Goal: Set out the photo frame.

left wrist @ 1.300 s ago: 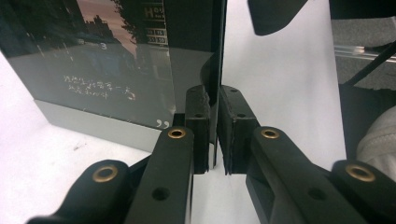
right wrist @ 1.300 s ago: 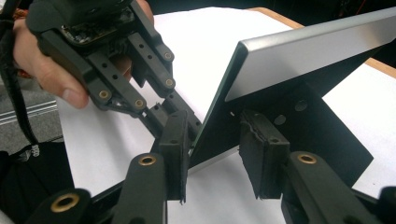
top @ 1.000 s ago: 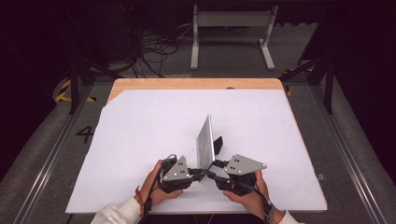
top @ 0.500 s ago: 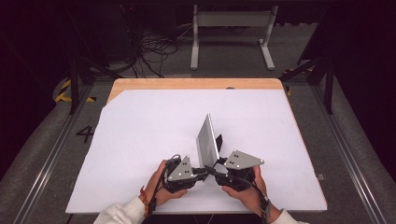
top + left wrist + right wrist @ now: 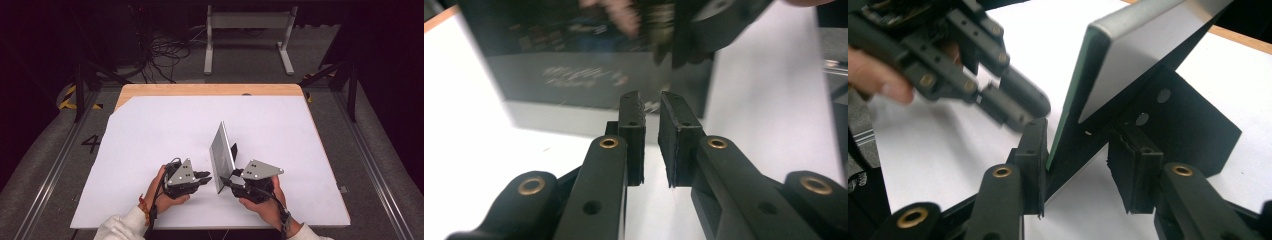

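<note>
1. The framed panel (image 5: pixel 222 155) stands tilted on the white table (image 5: pixel 150 130), near the person's edge and between the two hands. Its glossy face is turned toward the left gripper (image 5: pixel 201 178), and its black back stand (image 5: pixel 1193 125) is toward the right gripper (image 5: pixel 227 182).

2. The left gripper has drawn back from the panel since a second ago. Then it sat close against the panel's lower corner; now a strip of bare table shows between them in the high view. Its jaws are nearly closed, with a narrow gap and nothing in it.

3. The right gripper's jaws have just been closing around the panel's near lower corner. In the right gripper view the left pad (image 5: pixel 1033 165) lies against the panel's green edge (image 5: pixel 1068 115). The right pad (image 5: pixel 1130 167) seems to stop just short of the stand, though the angle makes that hard to judge.

4. The panel itself looks unchanged in place and tilt.

5. My reading is that the work has passed to the right hand: it is taking hold of the panel, and the grip is not yet firm.
</note>
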Demonstrator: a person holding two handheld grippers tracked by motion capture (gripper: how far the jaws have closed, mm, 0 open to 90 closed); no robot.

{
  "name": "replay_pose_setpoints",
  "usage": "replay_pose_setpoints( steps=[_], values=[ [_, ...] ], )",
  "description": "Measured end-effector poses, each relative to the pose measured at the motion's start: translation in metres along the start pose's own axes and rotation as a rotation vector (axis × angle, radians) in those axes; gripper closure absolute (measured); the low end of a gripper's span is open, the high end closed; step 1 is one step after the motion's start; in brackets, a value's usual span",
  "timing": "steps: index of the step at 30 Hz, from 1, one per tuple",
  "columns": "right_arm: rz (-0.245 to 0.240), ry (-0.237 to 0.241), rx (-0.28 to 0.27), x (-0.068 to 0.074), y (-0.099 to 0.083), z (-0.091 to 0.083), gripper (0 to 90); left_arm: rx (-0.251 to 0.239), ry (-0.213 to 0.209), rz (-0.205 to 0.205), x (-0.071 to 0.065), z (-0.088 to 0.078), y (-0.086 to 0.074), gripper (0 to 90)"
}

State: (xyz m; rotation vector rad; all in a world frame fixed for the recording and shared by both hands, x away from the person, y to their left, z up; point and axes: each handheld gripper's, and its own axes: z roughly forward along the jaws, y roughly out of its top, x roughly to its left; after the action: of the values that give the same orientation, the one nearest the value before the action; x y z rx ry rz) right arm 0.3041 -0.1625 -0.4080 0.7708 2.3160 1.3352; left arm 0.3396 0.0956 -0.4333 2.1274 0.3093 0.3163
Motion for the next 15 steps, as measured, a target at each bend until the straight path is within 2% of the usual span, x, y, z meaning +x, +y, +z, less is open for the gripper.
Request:
replay_pose_setpoints(
  steps=[1, 4, 5, 6, 7, 8, 10, 11, 14, 15],
  values=[
    [0.004, 0.004, 0.000, -0.001, 0.000, 0.000, 62.2, 0.000, 0.013, -0.015, 0.004, -0.002, -0.002, 79.8],
    [0.005, -0.001, -0.001, -0.003, -0.001, -0.002, 63.4, 0.006, 0.031, -0.027, 0.011, -0.003, -0.005, 77.0],
    [0.005, -0.001, -0.001, -0.003, -0.001, -0.002, 63.4, 0.012, 0.046, -0.030, 0.015, -0.004, -0.006, 77.0],
    [-0.002, -0.007, -0.003, -0.003, -0.002, -0.002, 63.5, 0.028, 0.077, -0.023, 0.020, -0.006, -0.007, 78.4],
    [-0.003, -0.009, -0.004, -0.003, -0.002, -0.002, 63.5, 0.025, 0.084, -0.034, 0.023, -0.007, -0.008, 78.1],
    [-0.003, -0.009, -0.004, -0.003, -0.002, -0.002, 63.5, 0.025, 0.084, -0.034, 0.023, -0.007, -0.008, 76.8],
    [0.000, -0.012, -0.008, -0.002, -0.003, -0.002, 63.1, 0.019, 0.069, -0.061, 0.028, -0.009, -0.011, 74.4],
    [0.000, -0.014, -0.007, -0.002, -0.003, -0.001, 62.1, 0.028, 0.082, -0.054, 0.029, -0.009, -0.011, 73.7],
    [0.005, -0.023, -0.001, -0.001, -0.003, 0.001, 59.2, 0.027, 0.078, -0.051, 0.028, -0.008, -0.010, 72.2],
    [0.003, -0.022, 0.010, 0.000, -0.004, 0.005, 58.0, 0.034, 0.080, -0.038, 0.028, -0.006, -0.009, 71.2]
  ],
)
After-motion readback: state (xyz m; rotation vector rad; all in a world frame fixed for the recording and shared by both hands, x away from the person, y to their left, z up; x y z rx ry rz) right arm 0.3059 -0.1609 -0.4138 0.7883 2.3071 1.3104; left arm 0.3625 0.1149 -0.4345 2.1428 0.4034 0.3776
